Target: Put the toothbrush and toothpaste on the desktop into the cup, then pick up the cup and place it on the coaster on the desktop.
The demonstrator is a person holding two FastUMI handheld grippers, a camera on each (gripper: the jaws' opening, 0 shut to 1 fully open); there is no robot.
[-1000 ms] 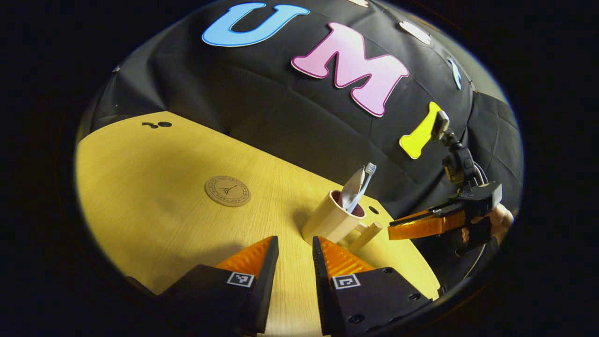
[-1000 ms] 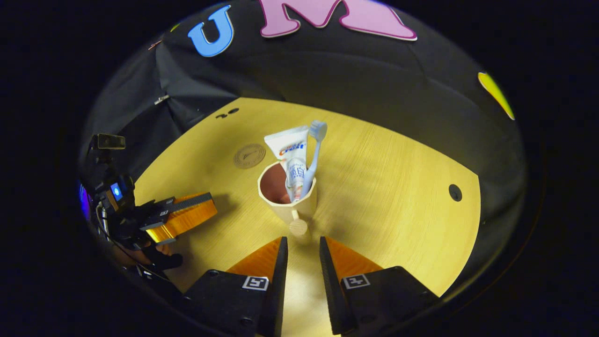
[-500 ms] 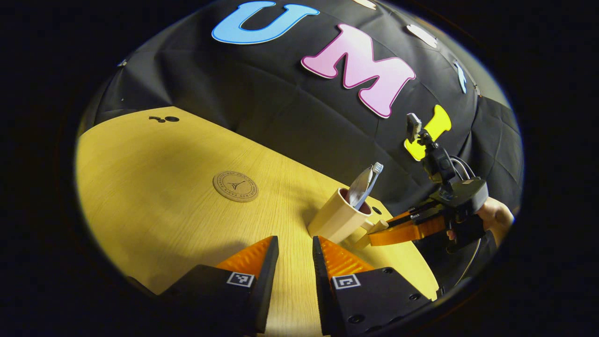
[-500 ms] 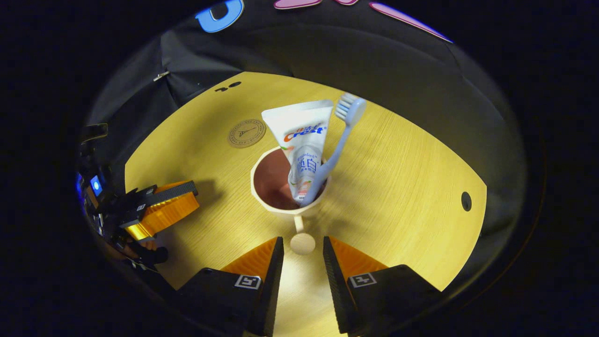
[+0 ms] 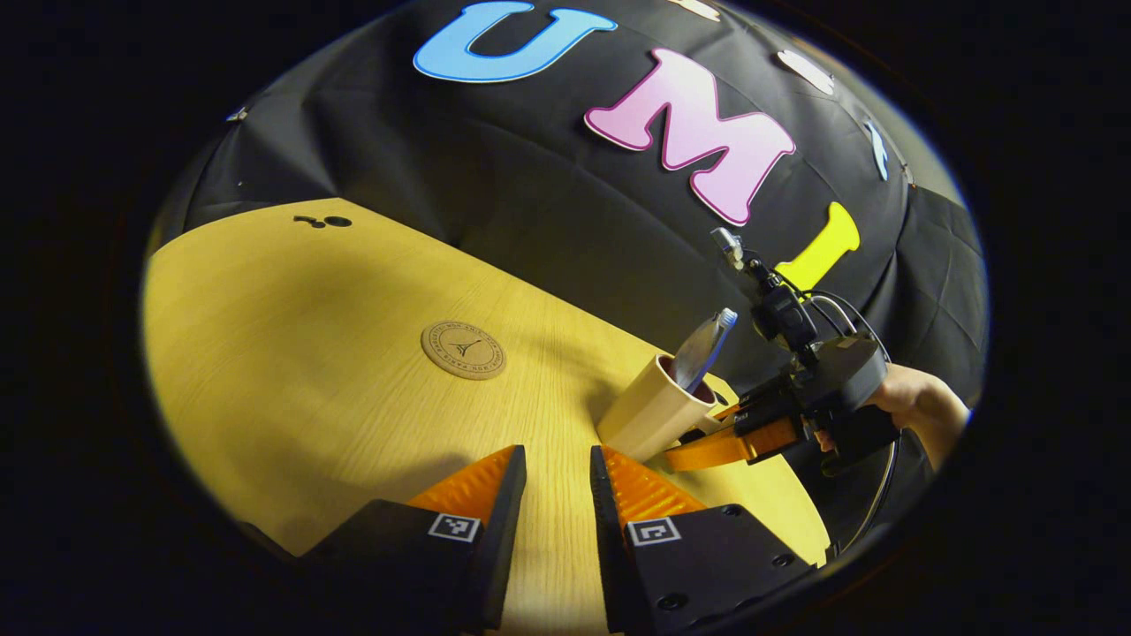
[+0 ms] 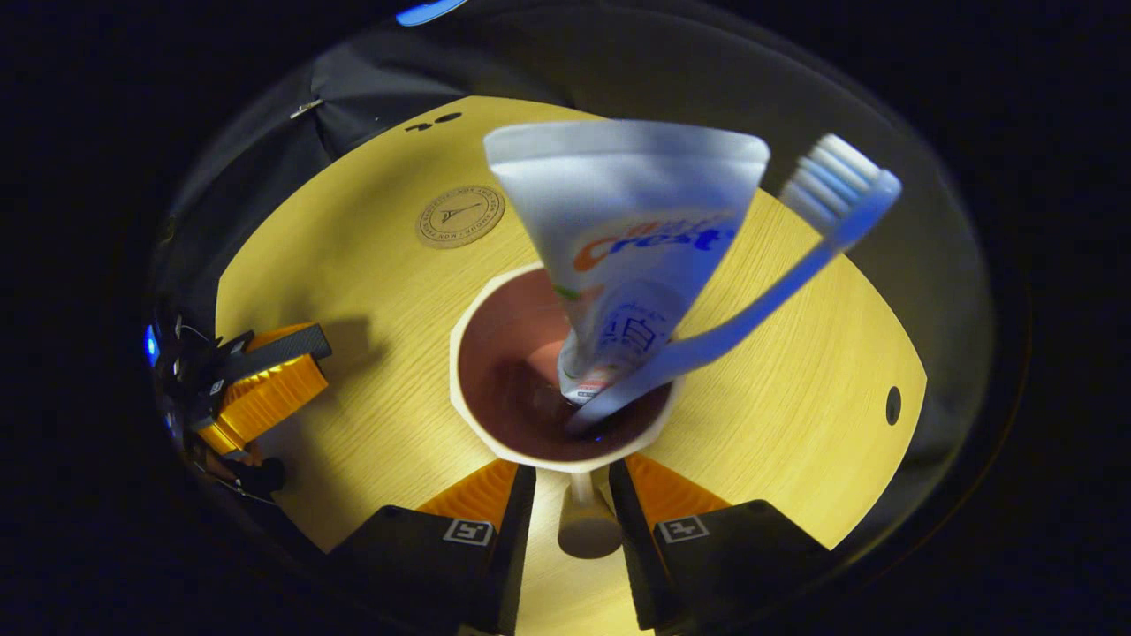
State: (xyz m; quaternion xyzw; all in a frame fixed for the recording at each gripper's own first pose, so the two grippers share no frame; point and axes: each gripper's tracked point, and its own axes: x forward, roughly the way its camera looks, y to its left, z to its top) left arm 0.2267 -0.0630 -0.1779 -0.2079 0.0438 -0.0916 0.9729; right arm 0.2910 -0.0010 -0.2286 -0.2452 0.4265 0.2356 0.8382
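A beige cup (image 6: 464, 353) with a dark red inside stands on the wooden desktop, close in front of the right gripper view. A white toothpaste tube (image 6: 627, 230) and a pale blue toothbrush (image 6: 795, 265) lean in it. My right gripper (image 6: 570, 481) is open, its fingers either side of the cup's knobbed handle (image 6: 588, 530). In the left gripper view the cup (image 5: 649, 411) is at the right, with the right gripper (image 5: 707, 449) at its handle. My left gripper (image 5: 557, 477) is open over bare wood. The round coaster (image 5: 462, 349) lies left of the cup.
The coaster (image 6: 459, 216) sits beyond the cup toward the back left. My left gripper (image 6: 265, 389) hovers at the desk's left edge. A hand (image 5: 919, 402) holds the right gripper. Small dark holes (image 6: 892, 405) mark the desktop (image 5: 265, 353) near the cloth wall.
The right gripper has advanced to the cup until its fingers flank the handle. The left gripper has barely shifted. The cup, brush and tube have stayed put.
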